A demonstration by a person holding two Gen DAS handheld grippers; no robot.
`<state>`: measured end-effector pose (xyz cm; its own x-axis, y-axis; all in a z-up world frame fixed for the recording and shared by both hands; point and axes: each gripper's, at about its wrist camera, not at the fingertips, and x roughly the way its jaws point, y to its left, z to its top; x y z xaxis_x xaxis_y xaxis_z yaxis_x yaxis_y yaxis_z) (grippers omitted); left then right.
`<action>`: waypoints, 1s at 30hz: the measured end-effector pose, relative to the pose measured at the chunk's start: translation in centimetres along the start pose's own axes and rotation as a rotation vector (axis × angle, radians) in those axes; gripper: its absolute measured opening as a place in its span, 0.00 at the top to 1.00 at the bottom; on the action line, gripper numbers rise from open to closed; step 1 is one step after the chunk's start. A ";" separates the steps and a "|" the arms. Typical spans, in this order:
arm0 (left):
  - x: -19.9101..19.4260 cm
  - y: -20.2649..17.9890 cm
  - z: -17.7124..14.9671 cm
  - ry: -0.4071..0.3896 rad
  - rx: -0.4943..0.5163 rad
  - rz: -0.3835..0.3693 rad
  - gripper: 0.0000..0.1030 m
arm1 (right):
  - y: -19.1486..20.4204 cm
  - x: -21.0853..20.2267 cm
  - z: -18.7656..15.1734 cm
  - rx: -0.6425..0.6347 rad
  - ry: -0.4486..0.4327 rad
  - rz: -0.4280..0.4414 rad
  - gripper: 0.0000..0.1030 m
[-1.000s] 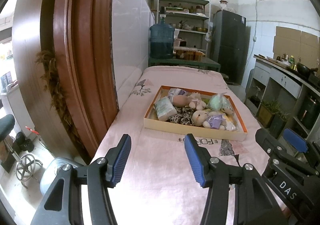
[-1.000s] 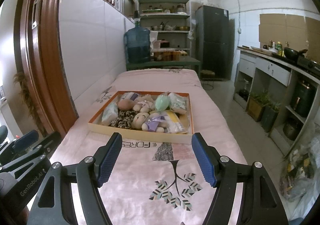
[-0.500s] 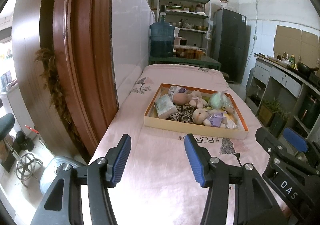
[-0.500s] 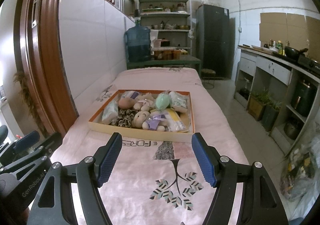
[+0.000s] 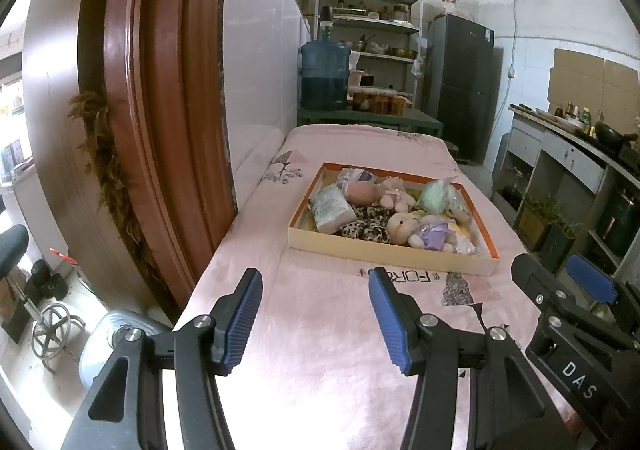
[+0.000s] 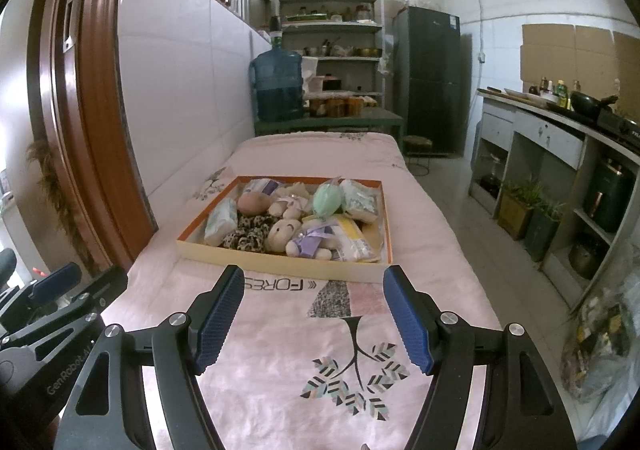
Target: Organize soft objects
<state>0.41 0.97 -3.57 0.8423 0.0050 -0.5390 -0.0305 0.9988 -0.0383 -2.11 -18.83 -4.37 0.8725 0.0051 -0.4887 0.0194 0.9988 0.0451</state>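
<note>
A shallow cardboard box (image 5: 384, 258) (image 6: 280, 265) with an orange inner rim lies on the pink bedsheet. It holds several soft things: a teddy bear in a purple dress (image 5: 420, 230) (image 6: 298, 236), a second small bear (image 6: 286, 205), a leopard-print cloth (image 5: 366, 226) (image 6: 248, 232), a green pouch (image 5: 436, 197) (image 6: 328, 199) and tissue packs (image 5: 330, 207) (image 6: 220, 219). My left gripper (image 5: 316, 316) hovers open over the sheet, short of the box. Beside it my right gripper (image 6: 314, 316) is also open and empty, its fingers (image 5: 588, 282) showing at the left wrist view's right edge.
The bed (image 6: 360, 330) runs along a tiled wall with a brown door frame (image 5: 160, 109) on the left. Behind it stand a water jug (image 6: 278, 85), shelves (image 6: 332, 29) and a dark fridge (image 6: 428, 77). A counter (image 6: 560, 129) lines the right side across an aisle.
</note>
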 end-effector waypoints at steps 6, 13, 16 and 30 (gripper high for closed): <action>0.5 0.0 -0.3 0.009 0.002 0.002 0.47 | 0.0 0.0 0.0 0.001 0.001 0.000 0.28; 0.6 -0.1 -0.3 0.020 0.006 0.005 0.46 | -0.1 0.5 -0.5 0.002 0.008 0.003 0.28; 0.8 -0.2 0.0 0.023 0.006 0.005 0.47 | -0.1 0.6 -0.7 0.002 0.010 0.003 0.28; 1.0 -0.3 0.0 0.033 0.009 0.005 0.47 | -0.3 0.8 -0.9 0.004 0.017 0.005 0.28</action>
<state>1.28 0.67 -4.12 0.8238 0.0085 -0.5667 -0.0295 0.9992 -0.0279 -1.85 -19.06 -5.55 0.8641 0.0106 -0.5032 0.0175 0.9985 0.0510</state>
